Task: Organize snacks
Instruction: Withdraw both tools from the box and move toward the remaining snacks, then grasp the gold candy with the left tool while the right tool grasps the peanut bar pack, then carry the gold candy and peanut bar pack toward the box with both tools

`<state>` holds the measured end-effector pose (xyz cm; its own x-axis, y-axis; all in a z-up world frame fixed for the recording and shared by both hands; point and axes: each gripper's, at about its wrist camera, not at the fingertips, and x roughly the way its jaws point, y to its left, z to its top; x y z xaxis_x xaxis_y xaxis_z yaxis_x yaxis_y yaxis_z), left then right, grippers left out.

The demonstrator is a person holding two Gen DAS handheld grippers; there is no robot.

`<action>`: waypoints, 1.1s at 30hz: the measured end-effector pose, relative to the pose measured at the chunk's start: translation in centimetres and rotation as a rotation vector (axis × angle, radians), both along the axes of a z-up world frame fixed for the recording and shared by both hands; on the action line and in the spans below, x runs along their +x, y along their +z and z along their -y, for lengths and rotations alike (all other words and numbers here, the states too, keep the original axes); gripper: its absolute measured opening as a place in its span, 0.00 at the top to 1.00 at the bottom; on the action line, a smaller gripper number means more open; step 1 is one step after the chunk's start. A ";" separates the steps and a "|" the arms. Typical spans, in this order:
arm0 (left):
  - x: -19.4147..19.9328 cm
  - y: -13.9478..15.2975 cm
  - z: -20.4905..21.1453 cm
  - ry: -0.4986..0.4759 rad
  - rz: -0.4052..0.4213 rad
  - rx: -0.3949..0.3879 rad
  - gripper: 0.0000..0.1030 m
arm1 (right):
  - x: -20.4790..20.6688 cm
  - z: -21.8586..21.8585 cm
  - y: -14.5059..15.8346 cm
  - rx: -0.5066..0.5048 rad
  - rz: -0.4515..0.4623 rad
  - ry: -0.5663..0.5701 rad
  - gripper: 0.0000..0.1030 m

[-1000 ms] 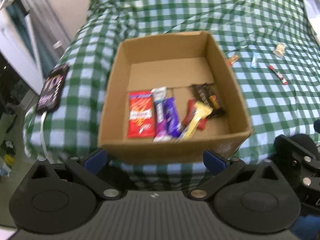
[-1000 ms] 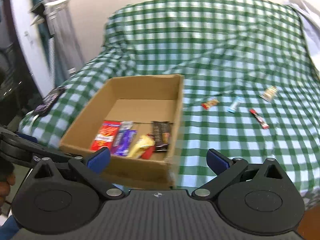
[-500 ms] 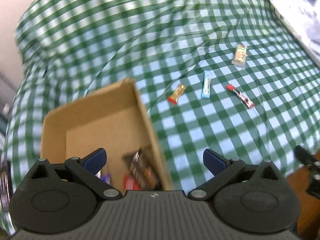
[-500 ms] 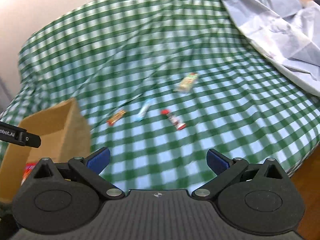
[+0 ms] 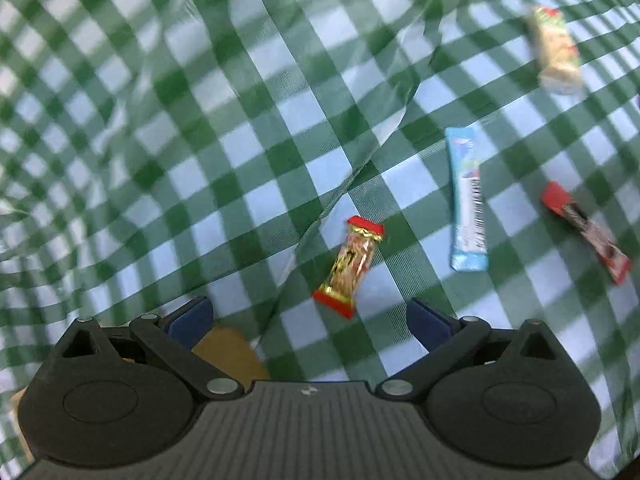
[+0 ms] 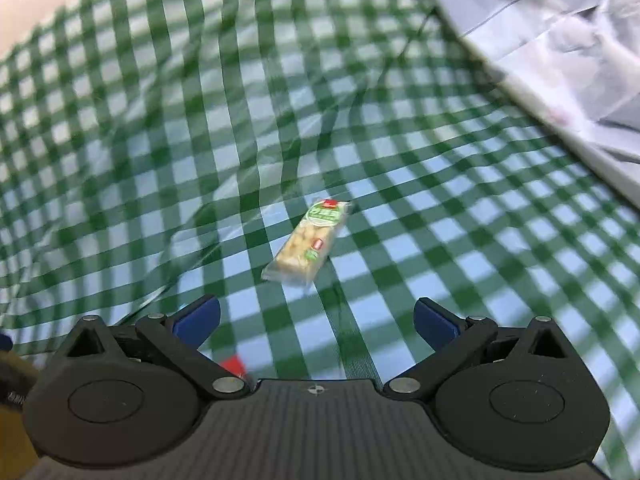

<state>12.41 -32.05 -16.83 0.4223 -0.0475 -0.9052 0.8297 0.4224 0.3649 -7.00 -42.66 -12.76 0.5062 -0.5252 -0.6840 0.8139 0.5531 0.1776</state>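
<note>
the left tool (image 5: 310,316) hangs with its blue-tipped fingers spread wide and nothing between them. just ahead of the gap, slightly toward its right finger, lies a small gold candy bar (image 5: 349,266) with red crimped ends, shiny foil, tilted on the green-and-white checked cloth (image 5: 224,128). farther right sits a long flat light-blue wrapper (image 5: 466,200), then a thin red-and-dark stick snack (image 5: 586,230), and well beyond them a pale, blurred cracker packet (image 5: 554,50). a corner of brown cardboard box (image 5: 230,354) peeks out just under the left finger.

the right tool (image 6: 316,322) is likewise wide apart and empty. the cracker packet (image 6: 308,246), clear plastic with a green label and beige contents, lies just ahead of the gap, angled. a bit of red wrapper (image 6: 234,364) shows beneath the left finger. the cloth (image 6: 440,240) is soft and creased; rumpled grey fabric (image 6: 560,40) lies at the far right.
</note>
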 end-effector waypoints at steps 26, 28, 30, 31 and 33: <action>3.3 3.1 -4.7 0.088 -0.209 -0.189 0.83 | 5.7 4.7 -5.3 -0.100 -0.125 -0.002 0.63; 1.8 5.5 -6.3 0.082 -0.214 -0.234 0.83 | 4.2 3.2 -3.4 -0.124 -0.099 0.004 0.63; -1.1 8.0 -7.3 0.073 -0.199 -0.271 0.83 | 2.5 1.1 -1.0 -0.143 -0.058 0.014 0.63; -2.2 9.1 -8.1 0.065 -0.186 -0.289 0.83 | 1.9 0.5 0.0 -0.147 -0.040 0.016 0.63; -4.9 11.3 -9.2 0.061 -0.167 -0.321 0.83 | 0.3 -1.9 2.4 -0.162 0.000 0.030 0.63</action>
<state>7.54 -22.88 -5.52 0.2808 -0.3194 -0.9051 0.8366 0.5436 0.0677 -6.67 -40.73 -10.36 0.5230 -0.6138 -0.5914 0.7969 0.5983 0.0838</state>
